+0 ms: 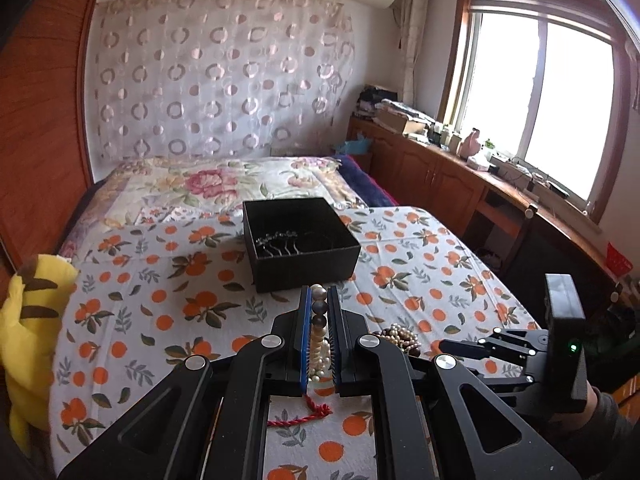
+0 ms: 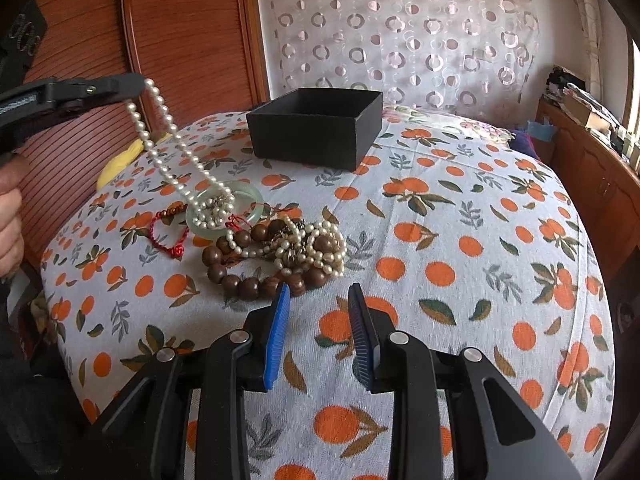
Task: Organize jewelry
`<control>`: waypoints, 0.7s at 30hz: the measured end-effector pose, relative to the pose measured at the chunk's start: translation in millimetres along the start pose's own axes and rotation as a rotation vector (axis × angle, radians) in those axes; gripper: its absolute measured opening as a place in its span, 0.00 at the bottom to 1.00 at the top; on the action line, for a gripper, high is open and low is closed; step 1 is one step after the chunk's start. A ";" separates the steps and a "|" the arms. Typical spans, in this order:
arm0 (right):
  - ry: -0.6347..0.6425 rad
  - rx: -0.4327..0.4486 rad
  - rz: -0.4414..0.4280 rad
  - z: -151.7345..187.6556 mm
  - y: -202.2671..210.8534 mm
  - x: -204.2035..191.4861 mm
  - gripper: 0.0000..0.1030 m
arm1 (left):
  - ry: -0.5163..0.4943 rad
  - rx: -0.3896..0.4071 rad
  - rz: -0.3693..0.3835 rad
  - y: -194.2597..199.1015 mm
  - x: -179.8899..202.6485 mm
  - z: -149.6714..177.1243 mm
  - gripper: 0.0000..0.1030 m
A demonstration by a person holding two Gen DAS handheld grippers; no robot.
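Note:
My left gripper [image 1: 319, 292] is shut on a pearl necklace [image 1: 319, 322] and holds it lifted above the bed; in the right wrist view the left gripper [image 2: 138, 84] is at upper left with the necklace [image 2: 176, 148] hanging down to the pile. The black box [image 1: 304, 256] sits just ahead with a silver hair comb [image 1: 276, 240] inside; it also shows in the right wrist view [image 2: 312, 136]. My right gripper [image 2: 319, 290] is open and empty, just short of the pile: a jade bangle [image 2: 256, 200], wooden bead bracelet [image 2: 240, 284], pearl strands [image 2: 320, 248] and red cord [image 2: 168, 236].
The orange-print bedsheet [image 2: 460, 240] covers the bed. A yellow plush toy [image 1: 28, 328] lies at the left edge. A wooden headboard [image 2: 180, 40] stands behind the pile. Wooden cabinets [image 1: 432, 168] run under the window on the right.

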State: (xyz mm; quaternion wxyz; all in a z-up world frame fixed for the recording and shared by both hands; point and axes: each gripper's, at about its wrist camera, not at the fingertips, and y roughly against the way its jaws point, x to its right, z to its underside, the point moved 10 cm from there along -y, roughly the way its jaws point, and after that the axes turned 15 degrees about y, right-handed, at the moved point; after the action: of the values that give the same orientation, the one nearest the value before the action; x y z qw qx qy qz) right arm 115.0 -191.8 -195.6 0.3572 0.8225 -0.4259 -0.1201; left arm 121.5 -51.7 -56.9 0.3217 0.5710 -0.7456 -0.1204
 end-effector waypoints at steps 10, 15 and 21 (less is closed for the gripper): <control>0.060 -0.024 -0.015 -22.6 -16.4 -0.5 0.32 | -0.006 0.033 0.004 13.0 -0.3 -5.8 0.07; 0.057 -0.053 -0.027 -24.1 -29.6 0.3 0.32 | 0.004 0.031 0.002 13.3 -5.1 -6.3 0.07; 0.082 -0.071 -0.019 -21.3 -32.3 -7.0 0.33 | 0.003 0.029 0.002 12.6 -6.5 -5.5 0.07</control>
State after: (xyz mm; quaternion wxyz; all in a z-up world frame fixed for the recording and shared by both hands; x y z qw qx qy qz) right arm 141.3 -163.6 -203.4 0.4022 0.8175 -0.3987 -0.1048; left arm 116.1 -40.6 -48.1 0.3147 0.5748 -0.7475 -0.1085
